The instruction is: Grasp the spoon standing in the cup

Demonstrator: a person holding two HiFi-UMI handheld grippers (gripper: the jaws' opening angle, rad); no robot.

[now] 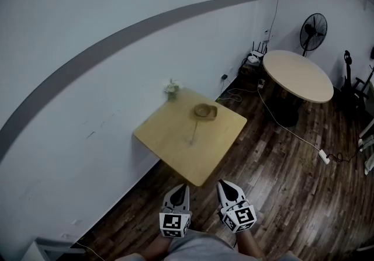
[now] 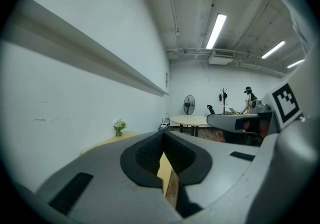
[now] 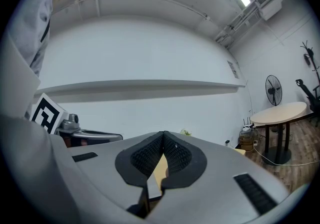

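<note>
On the square wooden table (image 1: 169, 137) by the wall a thin spoon (image 1: 193, 131) stands upright near the middle; the cup around its foot is too small to make out. A brown wooden bowl (image 1: 205, 111) sits behind it. Both grippers hang low in front of the table's near corner, well short of the spoon. My left gripper (image 1: 183, 186) is shut with nothing in it, its pads meeting in the left gripper view (image 2: 163, 135). My right gripper (image 1: 222, 183) is also shut and empty, pads together in the right gripper view (image 3: 163, 135).
A small potted plant (image 1: 171, 88) stands at the table's wall edge. A round table (image 1: 297, 75) and a standing fan (image 1: 313, 31) are at the far right, with cables and a power strip (image 1: 323, 156) on the dark wood floor. A person sits far off (image 2: 248, 98).
</note>
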